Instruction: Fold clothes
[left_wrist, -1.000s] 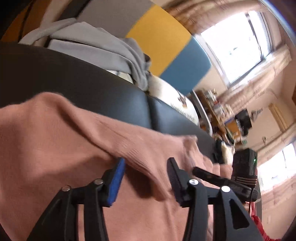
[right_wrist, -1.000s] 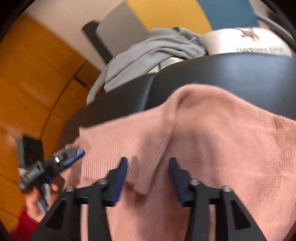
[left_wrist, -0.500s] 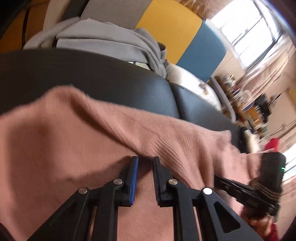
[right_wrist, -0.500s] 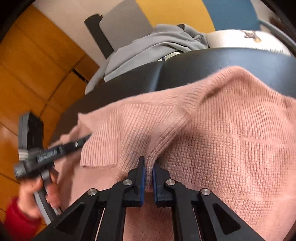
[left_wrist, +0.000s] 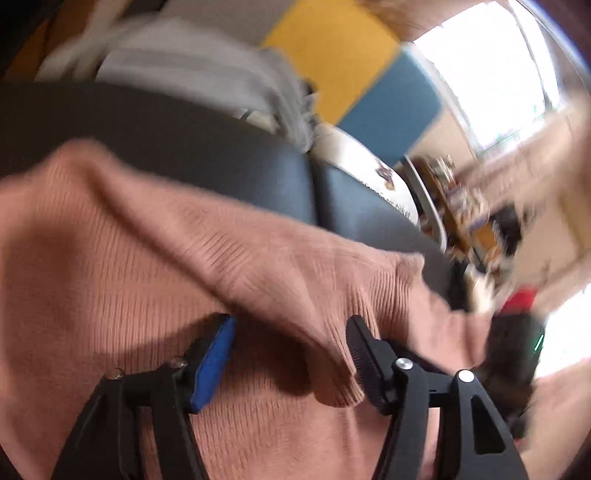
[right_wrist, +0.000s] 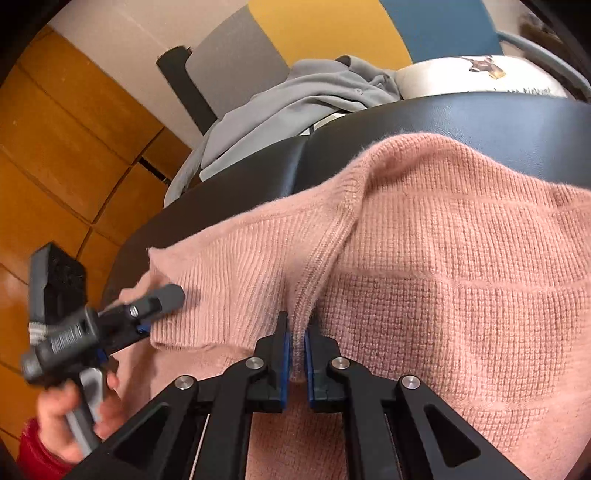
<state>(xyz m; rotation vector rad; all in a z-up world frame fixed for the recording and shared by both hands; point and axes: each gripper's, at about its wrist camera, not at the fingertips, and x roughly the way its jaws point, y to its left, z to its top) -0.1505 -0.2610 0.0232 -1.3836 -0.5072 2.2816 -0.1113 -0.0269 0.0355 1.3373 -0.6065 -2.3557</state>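
A pink knit sweater (left_wrist: 147, 240) (right_wrist: 443, 258) lies spread over a black padded seat (right_wrist: 461, 114). My right gripper (right_wrist: 295, 325) is shut on a raised ribbed fold of the sweater. My left gripper (left_wrist: 290, 325) has its jaws wide apart in its blurred view. They are closing around a hanging fold of the sweater, and the pads do not press it. In the right wrist view, the left gripper (right_wrist: 159, 310) reaches the sweater's left edge, with a hand (right_wrist: 62, 417) in a red sleeve on it.
A grey garment (right_wrist: 295, 103) (left_wrist: 192, 66) is heaped behind the seat. A white printed item (right_wrist: 472, 77) lies beside it. Yellow, blue and grey panels stand at the back. Wooden flooring (right_wrist: 55, 147) shows to the left, and bright windows (left_wrist: 498, 66) to the right.
My right jaws closed onto the sweater's ribbed fold and stayed shut. In the left wrist view the jaws narrowed half a second ago and now stand wide, with the picture blurred.
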